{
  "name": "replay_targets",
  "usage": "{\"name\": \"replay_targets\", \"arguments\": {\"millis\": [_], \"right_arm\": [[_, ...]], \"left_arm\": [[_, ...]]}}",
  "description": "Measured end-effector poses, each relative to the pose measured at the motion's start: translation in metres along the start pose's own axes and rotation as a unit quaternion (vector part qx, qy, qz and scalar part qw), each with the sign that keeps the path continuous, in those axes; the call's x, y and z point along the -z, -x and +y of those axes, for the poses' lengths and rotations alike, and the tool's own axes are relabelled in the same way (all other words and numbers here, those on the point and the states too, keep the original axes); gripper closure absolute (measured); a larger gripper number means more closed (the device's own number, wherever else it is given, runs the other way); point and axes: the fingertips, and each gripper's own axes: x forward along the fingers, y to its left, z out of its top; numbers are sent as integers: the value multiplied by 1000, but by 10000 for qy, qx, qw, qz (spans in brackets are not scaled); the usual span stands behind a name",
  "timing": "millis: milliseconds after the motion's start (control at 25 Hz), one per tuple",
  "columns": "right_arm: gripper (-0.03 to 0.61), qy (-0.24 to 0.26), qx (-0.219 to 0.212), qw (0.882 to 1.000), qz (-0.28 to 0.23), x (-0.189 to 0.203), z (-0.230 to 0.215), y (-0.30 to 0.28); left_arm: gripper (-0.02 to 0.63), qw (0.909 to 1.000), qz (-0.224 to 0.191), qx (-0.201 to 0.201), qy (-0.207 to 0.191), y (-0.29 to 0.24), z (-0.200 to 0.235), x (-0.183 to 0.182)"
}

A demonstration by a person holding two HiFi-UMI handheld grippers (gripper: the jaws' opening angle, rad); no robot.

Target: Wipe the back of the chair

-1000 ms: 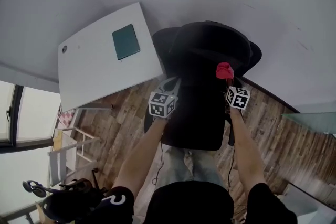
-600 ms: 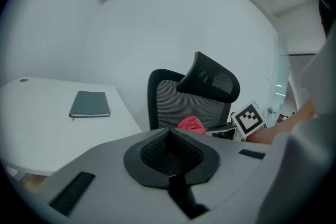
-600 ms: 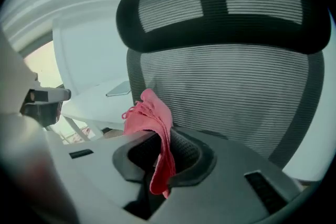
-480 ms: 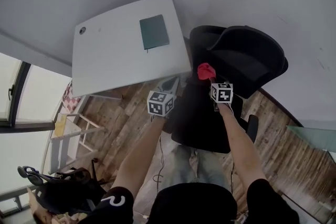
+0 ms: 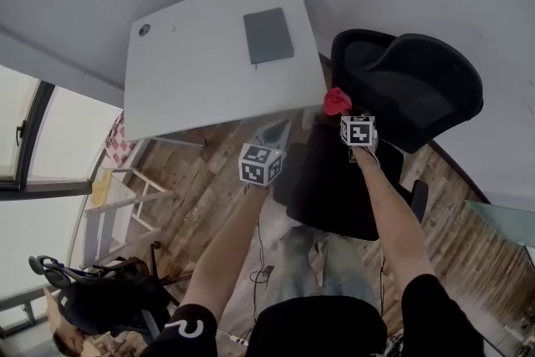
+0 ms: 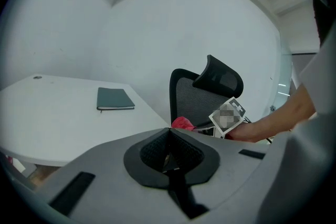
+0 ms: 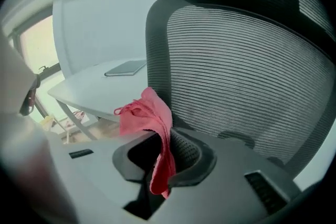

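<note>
The black mesh-backed chair (image 5: 410, 88) stands right of the white table, and its mesh back (image 7: 241, 76) fills the right gripper view. My right gripper (image 5: 347, 114) is shut on a red cloth (image 5: 337, 101), held close to the left edge of the chair back. The cloth (image 7: 144, 113) bunches above the jaws and hangs down between them; whether it touches the mesh I cannot tell. My left gripper (image 5: 272, 134) is shut and holds nothing, left of the chair and near the table's edge. Its own view shows the chair (image 6: 205, 92) and the red cloth (image 6: 182, 123) ahead.
A white table (image 5: 192, 71) with a dark notebook (image 5: 267, 35) lies left of the chair. The floor (image 5: 209, 171) is wood plank. A white rack (image 5: 125, 205) and dark gear (image 5: 100, 297) sit at the lower left. A glass edge (image 5: 501, 217) shows at the right.
The chair has shifted right and turned in the head view. The right gripper with the cloth has gone from over the middle of the back to its left edge. The left gripper has barely moved.
</note>
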Motion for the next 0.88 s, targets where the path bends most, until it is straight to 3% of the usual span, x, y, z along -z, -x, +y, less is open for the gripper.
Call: {"name": "replay_targets", "arguments": {"millis": [320,880], "right_arm": [[516,-262,395,9989,7,18,-65,18],[516,-735,1150,9906,-60,77,-235,98]], "left_arm": [[589,10000,7,41,-58,-14,-27,6],[589,9982,65,431,-417,-64,-148,2]]}}
